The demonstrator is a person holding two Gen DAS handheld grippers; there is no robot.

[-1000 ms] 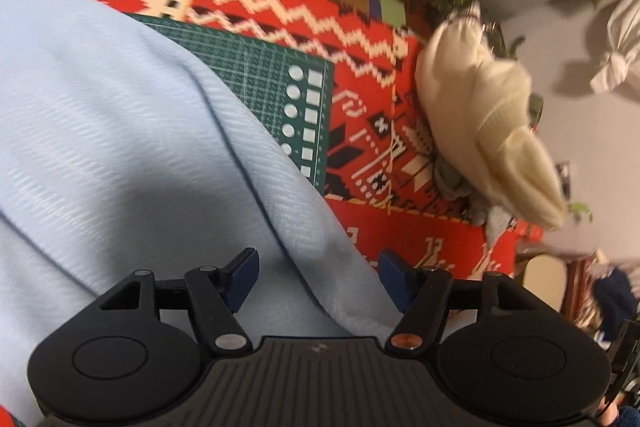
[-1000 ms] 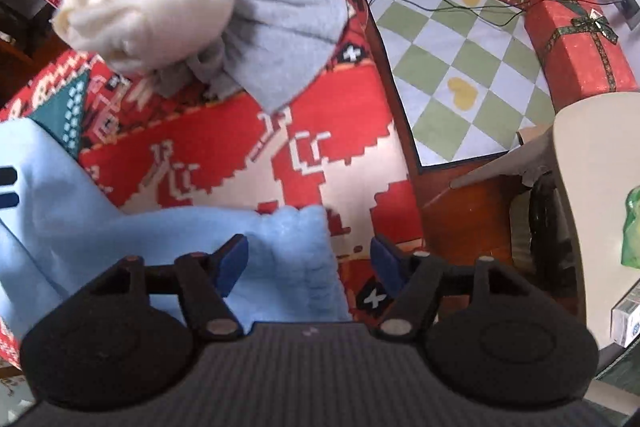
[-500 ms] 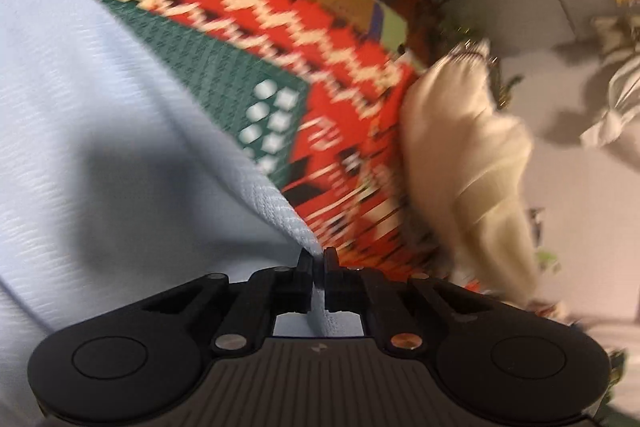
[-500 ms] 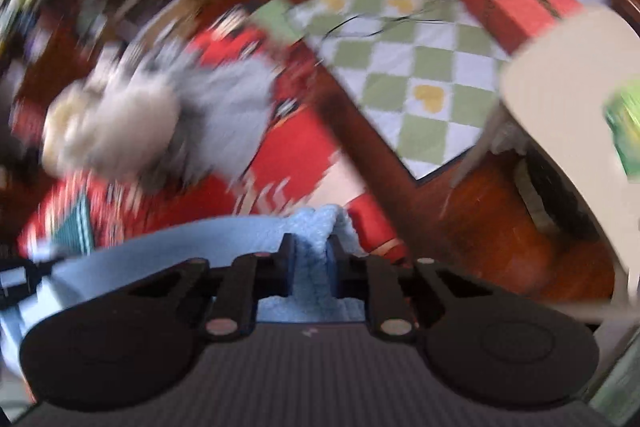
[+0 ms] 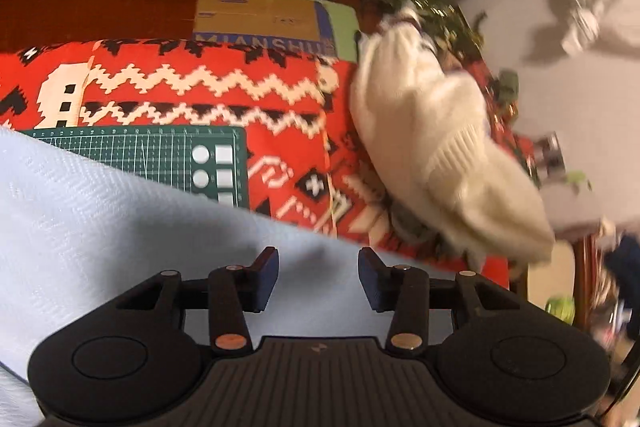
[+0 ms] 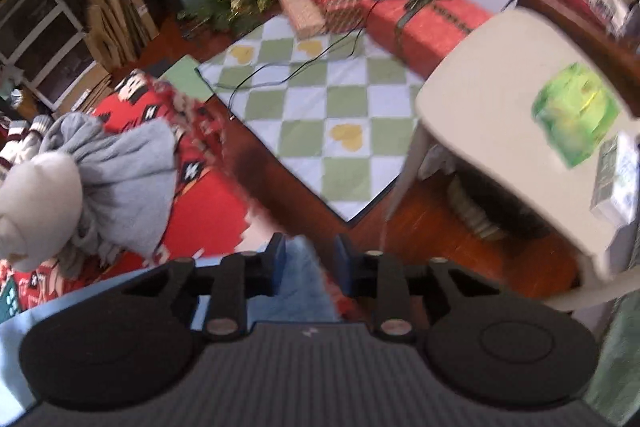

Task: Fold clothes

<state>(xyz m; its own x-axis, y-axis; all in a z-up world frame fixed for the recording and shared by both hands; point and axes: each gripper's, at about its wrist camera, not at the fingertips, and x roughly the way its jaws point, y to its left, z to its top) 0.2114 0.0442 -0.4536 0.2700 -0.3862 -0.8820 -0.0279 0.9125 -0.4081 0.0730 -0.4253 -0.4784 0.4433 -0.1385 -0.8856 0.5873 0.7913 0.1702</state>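
Note:
A light blue garment (image 5: 100, 219) lies over the red patterned blanket (image 5: 208, 87) and fills the lower left of the left wrist view. My left gripper (image 5: 318, 275) hovers over its edge. Its jaws are opening, and the cloth lies flat beneath the gap with no pad pressing on it. In the right wrist view a fuzzy corner of the same blue garment (image 6: 306, 279) sits between the fingers of my right gripper (image 6: 310, 261). Those jaws are opening too, with a sliver of gap beside the right pad.
A cream sweater (image 5: 440, 163) and a grey garment (image 6: 124, 179) are heaped on the blanket's far end. A green cutting mat (image 5: 160, 151) peeks from under the blue cloth. Beyond are a cardboard box (image 5: 256, 19), a checkered floor mat (image 6: 320, 107), a beige table (image 6: 500, 75) and wrapped gift boxes (image 6: 420, 11).
Both grippers stood open a second ago, pinched the blue cloth half a second ago, and have now spread apart again. Both views have swung sideways across the room.

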